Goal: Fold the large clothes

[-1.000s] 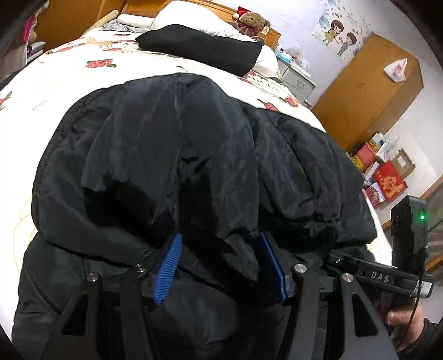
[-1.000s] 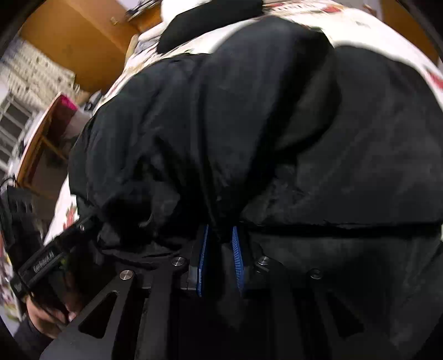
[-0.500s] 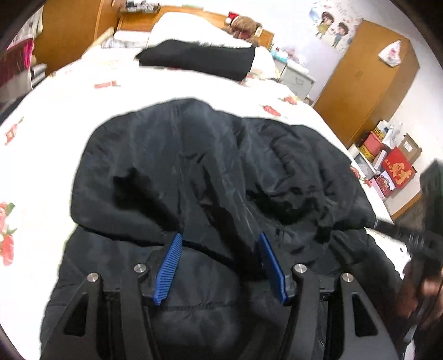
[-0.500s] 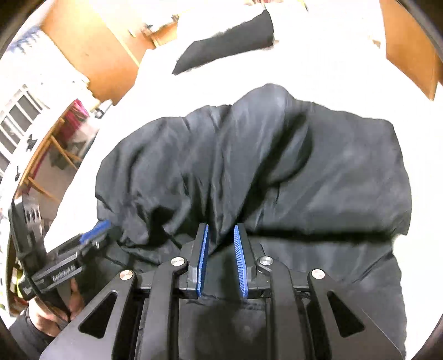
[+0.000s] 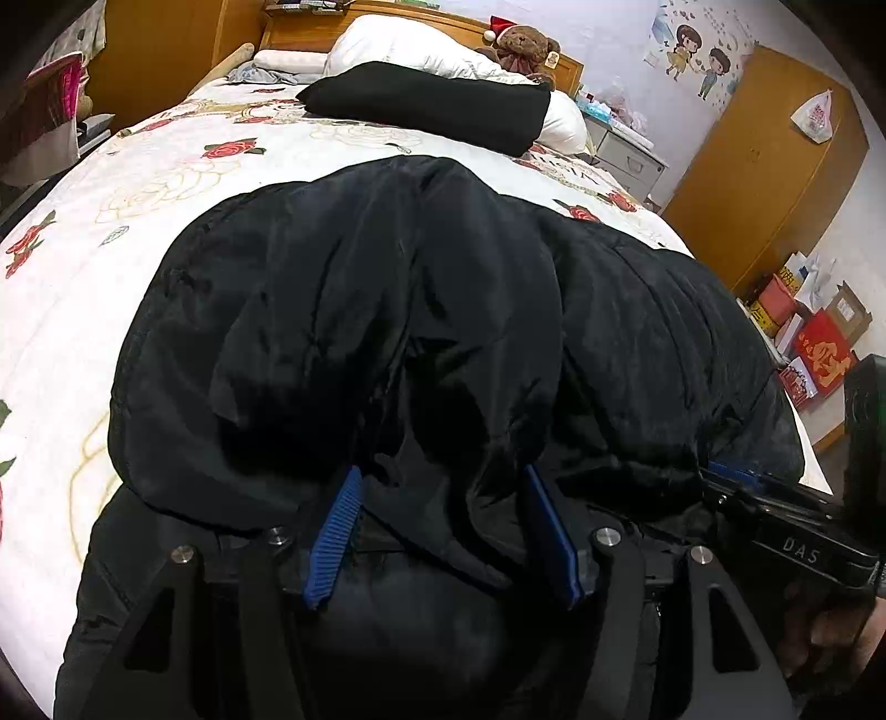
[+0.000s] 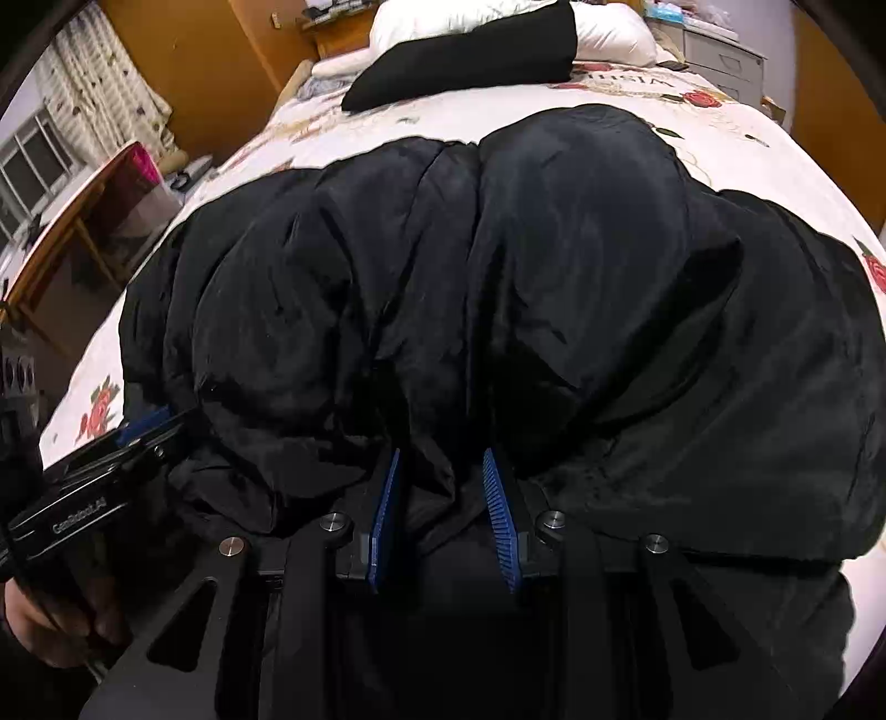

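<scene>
A large black padded jacket [image 5: 432, 310] lies bunched on the bed, its far part folded back toward me over the near part; it also fills the right wrist view [image 6: 526, 288]. My left gripper [image 5: 440, 482] is open, its blue pads wide apart, with the folded edge of cloth draped loosely between them. My right gripper [image 6: 440, 459] is open too, pads apart, with a fold of the jacket hanging between them. The right gripper also shows at the right of the left wrist view [image 5: 731, 476], and the left gripper at the left of the right wrist view [image 6: 144, 423].
The bed has a white rose-print cover [image 5: 166, 183]. A folded black garment [image 5: 432, 105] lies against white pillows [image 5: 410, 50] at the head, with a teddy bear [image 5: 520, 47]. A wooden wardrobe [image 5: 775, 166] and boxes [image 5: 814, 338] stand right, a desk [image 6: 72, 221] left.
My right gripper, shut on the jacket a second ago, has opened. Both grippers lifted back half a second ago and are now low against the folded edge again. The left stayed open.
</scene>
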